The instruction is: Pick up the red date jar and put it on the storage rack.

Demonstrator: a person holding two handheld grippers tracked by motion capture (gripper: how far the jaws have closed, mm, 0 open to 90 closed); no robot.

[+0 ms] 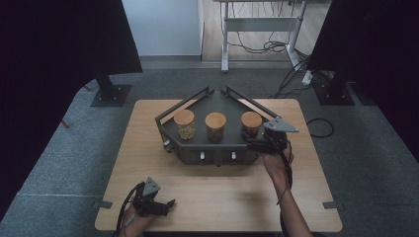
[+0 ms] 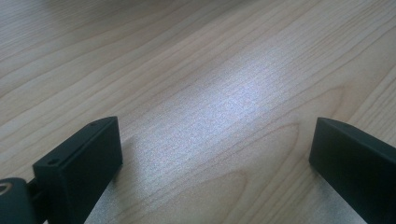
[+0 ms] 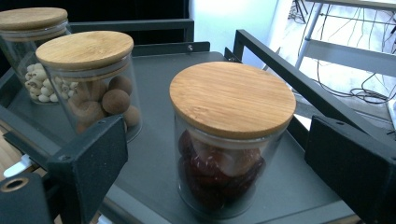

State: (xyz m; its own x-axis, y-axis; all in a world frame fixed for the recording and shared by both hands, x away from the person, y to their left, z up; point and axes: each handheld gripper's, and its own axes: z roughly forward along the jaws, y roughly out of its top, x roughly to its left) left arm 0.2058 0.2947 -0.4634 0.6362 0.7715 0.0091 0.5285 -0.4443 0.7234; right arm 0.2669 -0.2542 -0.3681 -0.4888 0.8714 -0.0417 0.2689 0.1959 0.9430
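Note:
Three glass jars with bamboo lids stand in a row on a dark metal corner rack. The right jar holds dark red fruit, the middle jar brown balls, the left jar pale nuts. In the high view they are the right jar, middle jar and left jar. My right gripper is open at the rack's right front, with its jaws to either side of the right jar and not touching it. My left gripper rests open near the table's front left over bare wood.
The rack has raised rails at its back and sides and knobs on its front face. The wooden table stands on grey carpet. A desk frame with cables stands beyond, and black stands flank the table.

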